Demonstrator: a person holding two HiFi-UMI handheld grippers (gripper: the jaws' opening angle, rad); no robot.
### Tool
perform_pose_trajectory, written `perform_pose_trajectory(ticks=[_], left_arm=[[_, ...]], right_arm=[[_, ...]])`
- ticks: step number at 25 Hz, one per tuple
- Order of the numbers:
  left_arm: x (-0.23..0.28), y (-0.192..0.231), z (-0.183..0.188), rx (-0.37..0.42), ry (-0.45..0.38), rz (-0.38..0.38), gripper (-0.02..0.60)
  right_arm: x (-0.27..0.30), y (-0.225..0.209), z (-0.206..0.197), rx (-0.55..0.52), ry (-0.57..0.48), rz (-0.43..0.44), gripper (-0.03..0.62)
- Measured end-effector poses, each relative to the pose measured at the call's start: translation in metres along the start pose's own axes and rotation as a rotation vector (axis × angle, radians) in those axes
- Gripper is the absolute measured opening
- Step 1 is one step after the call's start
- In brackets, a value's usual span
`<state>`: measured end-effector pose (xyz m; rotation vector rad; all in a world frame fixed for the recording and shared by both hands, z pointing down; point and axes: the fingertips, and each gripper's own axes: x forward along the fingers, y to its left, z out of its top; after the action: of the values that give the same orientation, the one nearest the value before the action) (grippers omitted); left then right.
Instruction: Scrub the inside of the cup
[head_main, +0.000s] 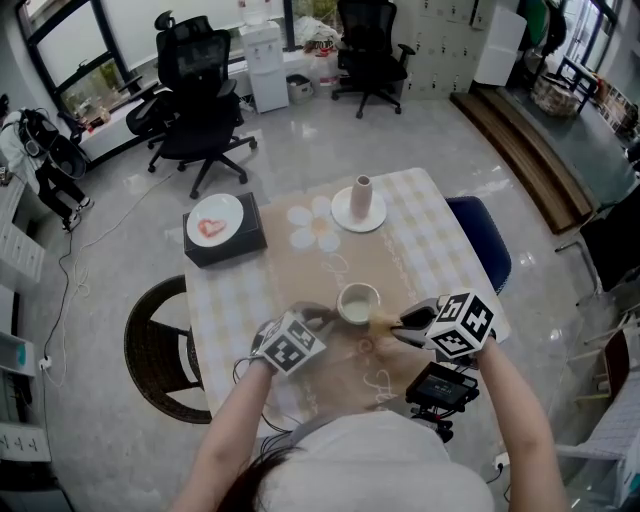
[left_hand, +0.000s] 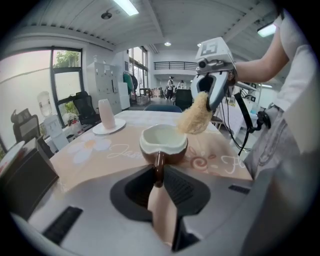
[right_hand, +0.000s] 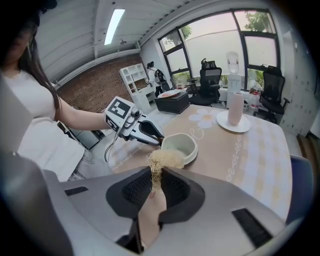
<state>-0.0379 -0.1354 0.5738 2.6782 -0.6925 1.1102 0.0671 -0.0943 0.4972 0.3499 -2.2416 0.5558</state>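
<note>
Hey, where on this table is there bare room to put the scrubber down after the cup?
The tablecloth is bare between the black box and the white saucer, and along the checked right side from that saucer to the right gripper. It is crowded at the cup, with the left gripper on its handle.

I count one cup (head_main: 358, 303), one scrubber (right_hand: 162, 159), one vase (head_main: 362, 197), one saucer (head_main: 340, 213), one plate (head_main: 213, 220), one black box (head_main: 228, 247), and two tools, my left tool (left_hand: 159, 175) and right tool (right_hand: 156, 177).
</note>
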Motion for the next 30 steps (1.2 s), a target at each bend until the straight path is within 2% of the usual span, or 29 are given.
perform_pose_trajectory(ticks=[2,10,26,30], left_arm=[[-0.001,0.000,0.001,-0.023,-0.013,-0.004,0.067],[-0.001,-0.001,0.001,-0.030,-0.030,0.001,0.067],[-0.003,-0.001,-0.006,-0.009,-0.016,0.011,0.067],[-0.003,-0.001,-0.007,-0.010,-0.016,0.017,0.067]], right_arm=[[0.001,0.003,0.001,-0.007,-0.003,0.012,0.055],[0.007,0.019,0.004,-0.082,-0.010,0.038,0.055],[0.027,0.033,0.026,-0.139,-0.020,0.089,0.055],[0.039,0.025,0.031,-0.155,-0.008,0.033,0.055]])
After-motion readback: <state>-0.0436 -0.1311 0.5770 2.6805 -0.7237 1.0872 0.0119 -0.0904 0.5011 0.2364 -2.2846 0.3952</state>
